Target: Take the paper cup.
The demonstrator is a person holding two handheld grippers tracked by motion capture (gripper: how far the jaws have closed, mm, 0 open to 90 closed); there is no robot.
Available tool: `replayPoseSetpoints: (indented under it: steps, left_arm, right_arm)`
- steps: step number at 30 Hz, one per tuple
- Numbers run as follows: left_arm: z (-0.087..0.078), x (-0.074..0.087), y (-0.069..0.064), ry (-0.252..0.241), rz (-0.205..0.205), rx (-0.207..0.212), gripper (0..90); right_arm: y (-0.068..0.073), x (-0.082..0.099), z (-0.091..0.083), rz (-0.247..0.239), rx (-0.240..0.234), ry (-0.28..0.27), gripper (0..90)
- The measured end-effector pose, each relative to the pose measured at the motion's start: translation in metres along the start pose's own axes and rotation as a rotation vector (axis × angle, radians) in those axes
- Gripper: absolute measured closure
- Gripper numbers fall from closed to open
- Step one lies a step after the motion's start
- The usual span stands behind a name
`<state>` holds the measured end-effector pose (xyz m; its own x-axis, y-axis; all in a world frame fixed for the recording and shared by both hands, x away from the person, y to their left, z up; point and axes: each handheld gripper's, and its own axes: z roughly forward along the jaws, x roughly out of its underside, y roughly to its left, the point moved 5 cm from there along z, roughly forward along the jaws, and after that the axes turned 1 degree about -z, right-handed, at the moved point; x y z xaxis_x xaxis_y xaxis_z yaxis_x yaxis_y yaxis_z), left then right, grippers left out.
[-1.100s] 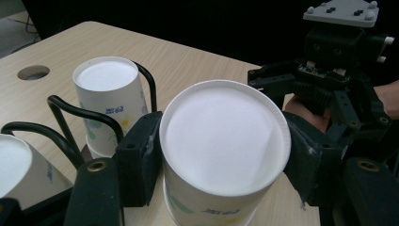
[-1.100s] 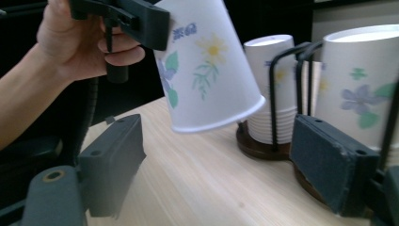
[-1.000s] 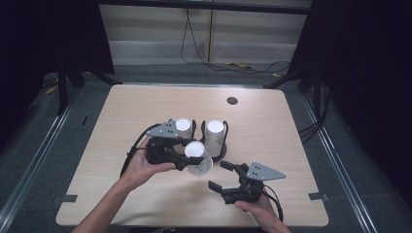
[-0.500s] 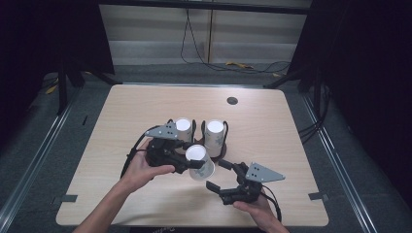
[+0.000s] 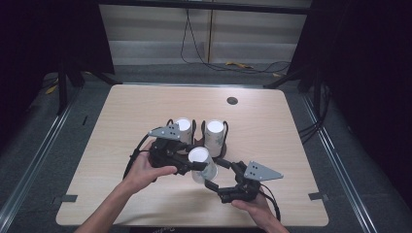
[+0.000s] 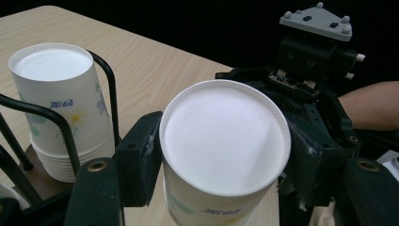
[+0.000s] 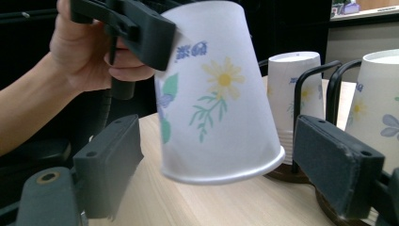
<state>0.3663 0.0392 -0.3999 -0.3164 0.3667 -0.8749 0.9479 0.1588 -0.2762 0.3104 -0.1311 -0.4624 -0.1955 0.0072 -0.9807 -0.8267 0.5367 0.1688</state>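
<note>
Two grippers: both on one upside-down paper cup (image 5: 201, 163), held just above the table (image 5: 121, 126) at its near-centre.
Right gripper (image 5: 214, 184): nearest the person, jaws apart either side of the cup's rim end; they have just eased in a little, the cup is between them, pads not pressing yet as far as the right gripper view shows.
Left gripper (image 5: 192, 165): clamped on the cup near its closed base, pads on opposite sides of the wall; cup tilted, rim clear of the wood.
Cup handling: likely very light, thin-walled, dents easily. Wall is smooth and tapered, so a grip may slide toward the narrow end.
Where to hold: judged best low on the wall near the rolled rim (image 7: 226, 176), the stiffest band; light squeeze only.
Cup looks: white paper, yellow flower with green stem, blue print near the base, flat white bottom facing up (image 6: 221, 136).
Behind, left: stack of the same cups (image 5: 183, 128), inverted, in a black wire holder.
Behind, right: second stack (image 5: 214, 136) in its own wire holder (image 5: 223, 145) on a round wooden base.
Far: small dark round port (image 5: 232, 100) near the table's far edge.
</note>
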Motion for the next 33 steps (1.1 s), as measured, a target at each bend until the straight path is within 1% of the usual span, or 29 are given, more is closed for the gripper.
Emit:
replayPoseSetpoints:
  steps: [2, 4, 6, 9, 13, 18, 21, 23, 27, 33]
  left_arm:
    - [0.002, 0.000, -0.001, 0.002, -0.003, 0.006, 35.5]
    - [0.004, 0.001, -0.001, 0.012, 0.001, -0.011, 35.5]
    - [0.005, 0.001, -0.001, 0.014, -0.002, -0.005, 35.5]
    - [0.006, 0.001, -0.003, 0.017, 0.004, 0.004, 35.5]
    - [0.007, -0.001, -0.007, 0.010, 0.006, 0.019, 35.6]
    - [0.008, -0.003, -0.010, 0.005, 0.006, 0.021, 35.8]
    - [0.008, -0.004, -0.012, -0.005, 0.004, 0.036, 35.8]
    - [0.009, -0.005, -0.014, -0.010, -0.003, 0.041, 35.8]
    - [0.011, -0.005, -0.016, -0.008, -0.001, 0.045, 35.9]
    - [0.011, -0.004, -0.014, -0.012, -0.012, 0.046, 35.9]
  right_arm:
    - [0.000, 0.001, 0.001, -0.004, -0.004, 0.005, 16.7]
    - [0.001, 0.001, 0.001, -0.002, -0.011, 0.006, 17.0]
    - [0.002, 0.001, 0.002, -0.004, -0.016, 0.009, 17.0]
    - [0.002, 0.002, 0.002, -0.004, -0.016, 0.014, 16.6]
    - [0.002, 0.002, 0.003, -0.009, -0.018, 0.015, 16.8]
    - [0.001, 0.003, 0.004, -0.005, -0.027, 0.024, 16.3]
    - [0.002, 0.003, 0.005, -0.013, -0.033, 0.027, 16.1]
    - [0.002, 0.003, 0.005, -0.008, -0.031, 0.028, 15.6]
    - [0.002, 0.004, 0.005, -0.003, -0.036, 0.032, 15.6]
    - [0.002, 0.004, 0.005, 0.003, -0.038, 0.031, 20.8]
